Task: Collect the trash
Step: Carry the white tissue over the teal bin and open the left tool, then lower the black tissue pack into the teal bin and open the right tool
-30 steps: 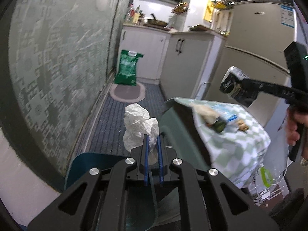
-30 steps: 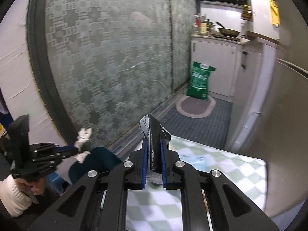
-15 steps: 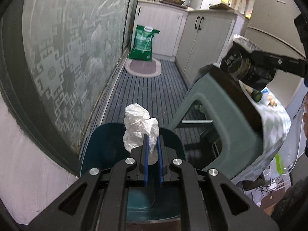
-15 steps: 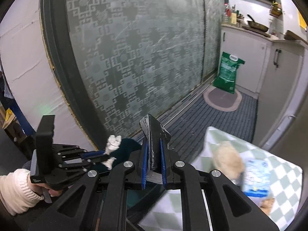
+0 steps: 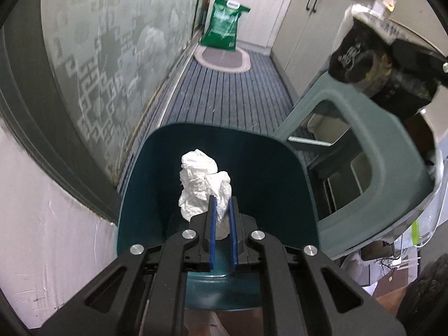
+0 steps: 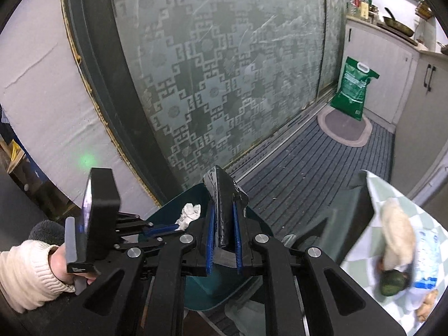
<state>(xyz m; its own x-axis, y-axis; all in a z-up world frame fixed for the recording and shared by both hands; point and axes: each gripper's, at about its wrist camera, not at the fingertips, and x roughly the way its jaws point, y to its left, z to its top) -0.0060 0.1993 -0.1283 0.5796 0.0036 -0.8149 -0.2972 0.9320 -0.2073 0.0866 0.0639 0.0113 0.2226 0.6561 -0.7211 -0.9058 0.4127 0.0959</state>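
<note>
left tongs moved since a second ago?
Yes. The left tongs, shut on the tissue, came down over the teal bin; the green bag now sits higher in view.

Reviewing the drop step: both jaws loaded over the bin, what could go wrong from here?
1. The crumpled white tissue is light and pinched only at its lower edge by the left gripper; on release it may cling to a pad.
2. The right gripper holds the black wrapper near the teal bin's rim, so it could fall outside.
3. Both grippers crowd the same opening and may collide.
</note>
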